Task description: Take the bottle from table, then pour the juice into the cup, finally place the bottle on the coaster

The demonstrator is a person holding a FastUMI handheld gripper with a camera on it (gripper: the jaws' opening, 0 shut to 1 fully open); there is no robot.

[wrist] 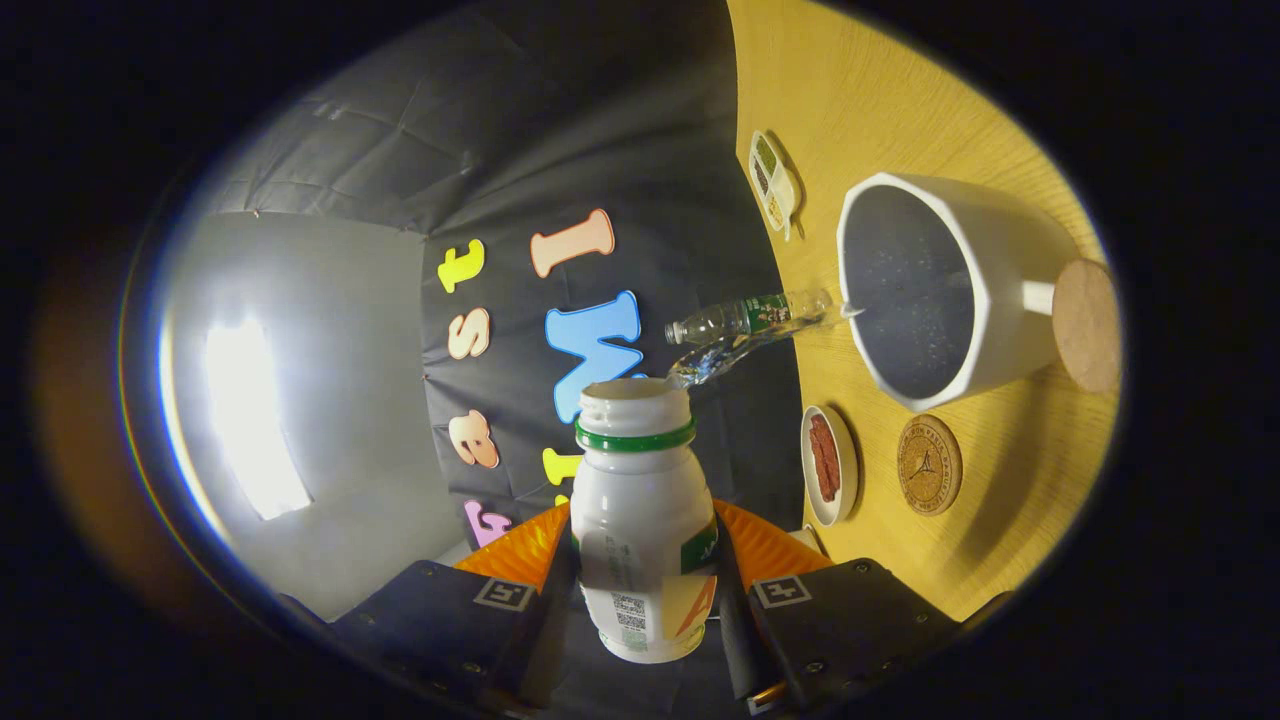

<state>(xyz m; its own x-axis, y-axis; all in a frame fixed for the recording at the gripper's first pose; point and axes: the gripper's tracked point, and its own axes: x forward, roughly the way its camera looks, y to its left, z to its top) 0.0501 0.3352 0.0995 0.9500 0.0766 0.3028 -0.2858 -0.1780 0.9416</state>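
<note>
The tool (642,590) squeezes the bottle (642,520) between its fingers, tipped sideways. The cup (940,290) sits at two o'clock, well apart, so juice might spill on the surface (900,90).

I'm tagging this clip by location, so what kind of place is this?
Probably a staged recording booth, not a real kitchen: a black cloth wall backs a wooden table set with a white cup, a cork coaster and small snack dishes. The claw grips a white bottle.
</note>
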